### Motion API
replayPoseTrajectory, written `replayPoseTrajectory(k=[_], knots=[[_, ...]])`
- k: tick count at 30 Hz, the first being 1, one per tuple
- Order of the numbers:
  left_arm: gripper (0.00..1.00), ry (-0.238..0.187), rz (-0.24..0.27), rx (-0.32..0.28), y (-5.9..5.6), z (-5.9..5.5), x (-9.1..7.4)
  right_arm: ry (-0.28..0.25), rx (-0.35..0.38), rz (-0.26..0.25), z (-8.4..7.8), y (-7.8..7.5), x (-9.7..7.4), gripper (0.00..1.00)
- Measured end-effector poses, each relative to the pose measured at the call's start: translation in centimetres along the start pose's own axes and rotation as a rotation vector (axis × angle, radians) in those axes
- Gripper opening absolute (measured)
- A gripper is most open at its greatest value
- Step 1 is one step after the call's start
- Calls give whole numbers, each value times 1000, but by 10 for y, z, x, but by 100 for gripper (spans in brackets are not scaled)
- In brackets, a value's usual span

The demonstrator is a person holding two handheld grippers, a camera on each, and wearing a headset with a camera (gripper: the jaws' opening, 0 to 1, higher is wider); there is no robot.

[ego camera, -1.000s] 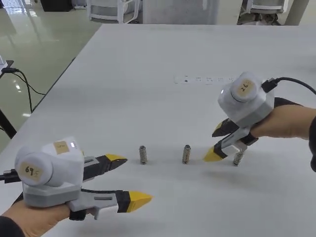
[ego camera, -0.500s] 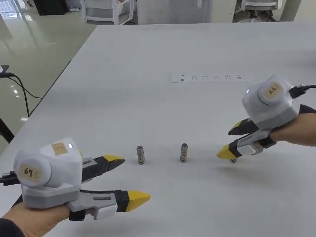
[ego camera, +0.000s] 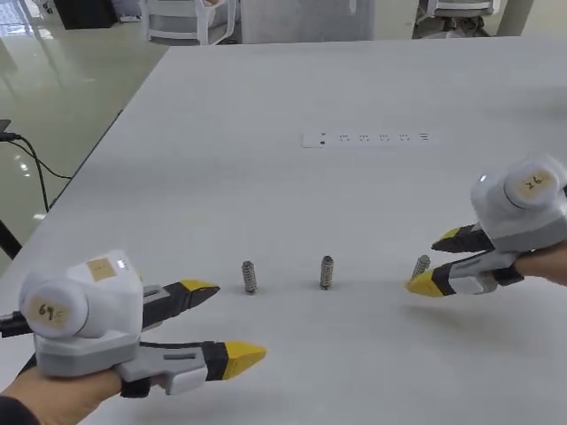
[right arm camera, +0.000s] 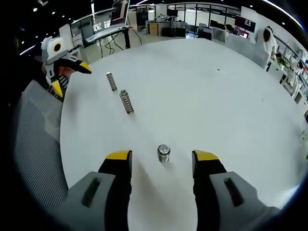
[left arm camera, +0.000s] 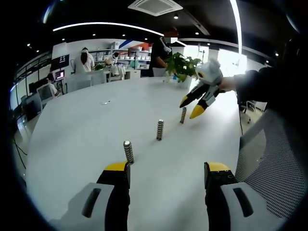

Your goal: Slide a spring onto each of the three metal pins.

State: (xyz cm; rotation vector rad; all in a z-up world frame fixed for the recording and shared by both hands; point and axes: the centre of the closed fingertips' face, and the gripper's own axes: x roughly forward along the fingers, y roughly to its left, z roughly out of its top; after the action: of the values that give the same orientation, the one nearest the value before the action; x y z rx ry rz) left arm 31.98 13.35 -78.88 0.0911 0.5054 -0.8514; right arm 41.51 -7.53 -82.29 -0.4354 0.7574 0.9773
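right gripper (ego camera: 432, 260): jaws wide, empty; pin (right arm camera: 163, 153) sits between tips | left gripper (ego camera: 232, 320): wide, empty (parked) | risk: sideways tip-swipe would topple that pin; back straight out

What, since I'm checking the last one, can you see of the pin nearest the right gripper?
The pin is a short silvery metal post with a shiny, flat round top, standing upright on the white table. The left gripper view shows a coil spring wrapped around its shaft. It sits between the open jaws of the right gripper, about level with their yellow tips, touching neither.
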Motion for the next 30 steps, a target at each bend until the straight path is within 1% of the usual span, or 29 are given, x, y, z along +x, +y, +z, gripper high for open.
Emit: replayPoseTrajectory(k=[5,9,15,21,24,25,26,30], knots=[[61,-3,3,-4,0,-2,-2,-18,-1,-12,-6,6,-7,53],[62,-9,7,-10,-1,-2,-4,-34,-2,-17,-10,15,-11,54],[62,-15,14,-17,-2,-2,-7,-80,6,-25,-13,27,-21,57],[63,-18,15,-22,-2,-2,-8,-107,11,-28,-18,36,-28,59],[63,-20,16,-24,-2,-2,-8,-142,29,-35,-17,39,-33,61],[63,-20,16,-25,-2,-2,-8,-146,31,-36,-18,39,-35,61],[63,-21,18,-26,-2,-2,-9,-162,27,-41,-17,40,-37,61],[63,-28,24,-37,-2,-3,-10,-212,29,-32,-14,48,-44,65]])
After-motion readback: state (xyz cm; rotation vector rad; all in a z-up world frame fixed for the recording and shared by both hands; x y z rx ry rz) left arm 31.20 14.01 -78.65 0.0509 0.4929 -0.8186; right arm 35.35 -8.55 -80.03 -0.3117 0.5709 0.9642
